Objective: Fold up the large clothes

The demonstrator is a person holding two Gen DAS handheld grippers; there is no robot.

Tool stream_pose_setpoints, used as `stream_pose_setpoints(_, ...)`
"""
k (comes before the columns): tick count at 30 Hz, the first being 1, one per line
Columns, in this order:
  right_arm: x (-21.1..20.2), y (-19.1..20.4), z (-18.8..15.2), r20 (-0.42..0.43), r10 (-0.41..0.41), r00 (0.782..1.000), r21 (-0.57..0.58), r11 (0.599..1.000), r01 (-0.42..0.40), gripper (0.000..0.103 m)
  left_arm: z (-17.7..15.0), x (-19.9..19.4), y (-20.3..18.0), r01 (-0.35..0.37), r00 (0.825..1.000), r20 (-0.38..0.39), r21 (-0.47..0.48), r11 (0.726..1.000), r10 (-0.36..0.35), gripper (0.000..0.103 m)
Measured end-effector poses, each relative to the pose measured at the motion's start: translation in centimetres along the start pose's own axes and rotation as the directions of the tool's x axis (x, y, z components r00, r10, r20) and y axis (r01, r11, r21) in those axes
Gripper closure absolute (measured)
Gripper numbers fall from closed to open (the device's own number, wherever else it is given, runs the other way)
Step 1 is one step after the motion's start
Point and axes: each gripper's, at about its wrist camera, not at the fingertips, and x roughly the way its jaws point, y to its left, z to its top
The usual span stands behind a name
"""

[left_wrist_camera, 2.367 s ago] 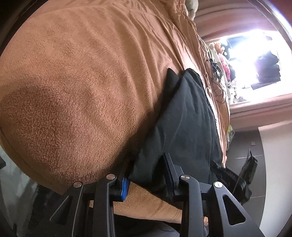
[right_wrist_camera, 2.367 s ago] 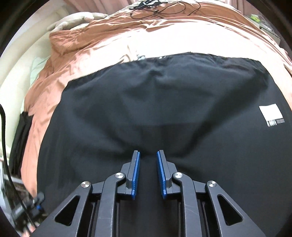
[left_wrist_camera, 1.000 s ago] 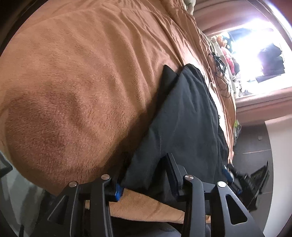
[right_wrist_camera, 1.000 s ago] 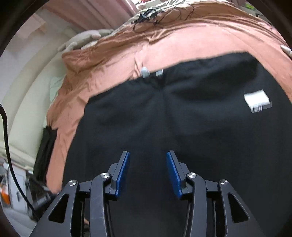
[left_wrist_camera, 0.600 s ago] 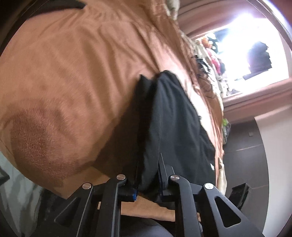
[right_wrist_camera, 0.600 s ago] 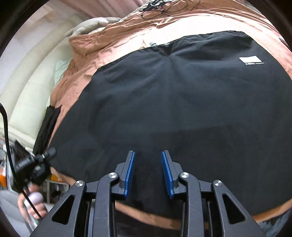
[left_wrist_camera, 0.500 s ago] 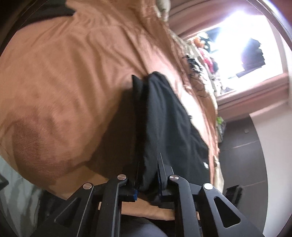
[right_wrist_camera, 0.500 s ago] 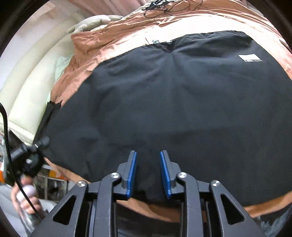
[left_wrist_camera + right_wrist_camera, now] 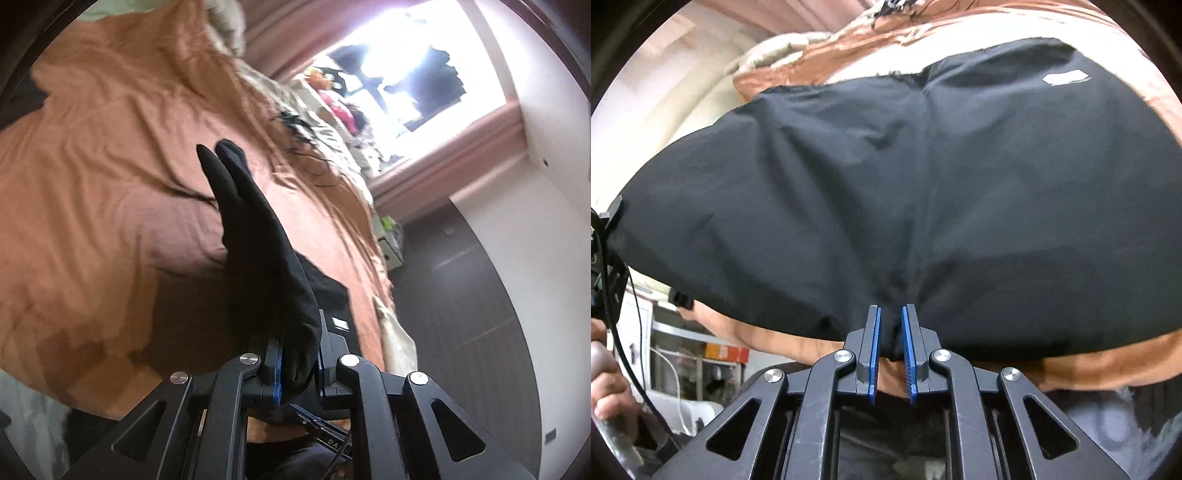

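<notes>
The black garment (image 9: 923,184) on the brown bed cover (image 9: 110,184) is gripped by the left tool (image 9: 299,354); the right tool (image 9: 891,332) is closing, apparently already pinching its hem.

- Left gripper (image 9: 299,354): jaws, formerly standing apart around the edge of the black garment (image 9: 258,236), now clamped on it.
- Black garment, left wrist view: formerly flat on the brown bedspread (image 9: 110,184); now raised off it, a narrow folded strip running from lower centre to upper centre of frame.
- Right gripper (image 9: 891,332): jaws, formerly wide above the cloth, closing on the near hem (image 9: 894,295), fabric puckered between the pads.
- Near hem, right wrist view: now lifted, bedspread showing beneath.
</notes>
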Motion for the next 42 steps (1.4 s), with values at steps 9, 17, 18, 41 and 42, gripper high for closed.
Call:
stream_pose_setpoints(9, -8.4, -4.9, 0.1, 0.172, 0.032, 0.985, 0.092, 0.995, -0.049, 0.09, -0.8, 3.2, -7.0, 0.055, 0.998, -0.049, 0.118, 0.991, -0.05, 0.09)
stream_pose_setpoints(17, -14.2, -9.5, -0.8, 0.281, 0.019, 0.959, 0.166, 0.984, -0.068, 0.09, -2.3, 8.4, -12.8, 0.094, 0.989, -0.133, 0.207, 0.974, -0.067, 0.09)
stream_pose_setpoints(18, -14.7, -10.2, -1.0, 0.29, 0.014, 0.957, 0.178, 0.982, -0.069, 0.09, -2.5, 9.0, -13.3, 0.098, 0.987, -0.145, 0.215, 0.972, -0.068, 0.09)
stream_pose_setpoints(41, -16.7, -18.1, -1.3, 0.331, 0.034, 0.943, 0.299, 0.944, -0.139, 0.024, -6.1, 19.7, -13.6, -0.018, 0.95, -0.295, 0.268, 0.963, 0.1, 0.048)
stream_pose_setpoints(42, -16.5, -17.9, -0.9, 0.335, 0.046, 0.941, 0.296, 0.943, -0.152, 0.024, -5.6, 19.2, -12.4, -0.051, 0.952, -0.278, 0.264, 0.963, 0.127, 0.048)
